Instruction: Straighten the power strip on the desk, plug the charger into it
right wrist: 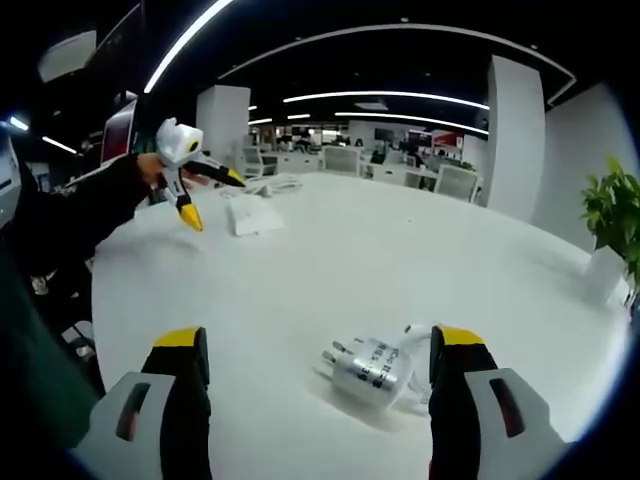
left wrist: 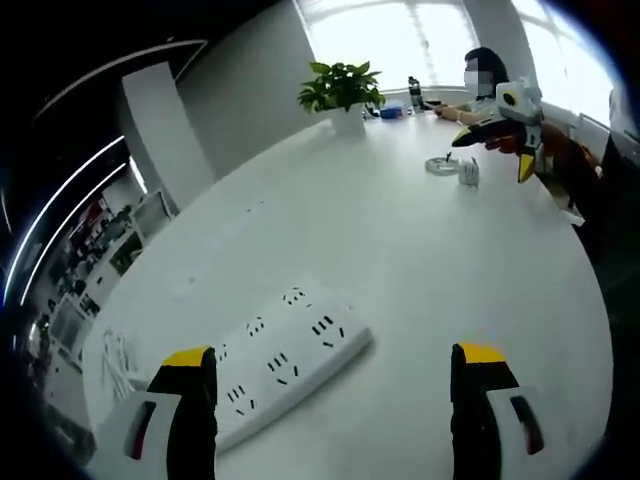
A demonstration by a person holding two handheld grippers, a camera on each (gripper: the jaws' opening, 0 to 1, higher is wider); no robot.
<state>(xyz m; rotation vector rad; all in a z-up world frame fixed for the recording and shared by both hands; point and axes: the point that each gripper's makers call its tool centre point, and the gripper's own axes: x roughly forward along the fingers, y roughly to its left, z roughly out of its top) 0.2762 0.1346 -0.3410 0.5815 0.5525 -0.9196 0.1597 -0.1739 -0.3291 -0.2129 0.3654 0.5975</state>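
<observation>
Left tongs (left wrist: 333, 375) spread, gripping nothing, poised over the skewed power strip (left wrist: 285, 360) (for straightening). Right tongs (right wrist: 318, 375) likewise released, straddling the charger (right wrist: 368, 372) well apart from it.

power strip (left wrist: 285, 365): white, multi-outlet, flat on the white counter (left wrist: 400, 260), sockets face up
strip pose: skewed, long axis runs diagonally across the left gripper view, near end low left, far end up right
strip sockets: all visible ones vacant
charger (right wrist: 368, 371): white/silver wall adapter, grey print on its side
charger pose: lying on its side on the counter, metal prongs pointing left in the right gripper view
charger cable: white lead curls off behind it
</observation>
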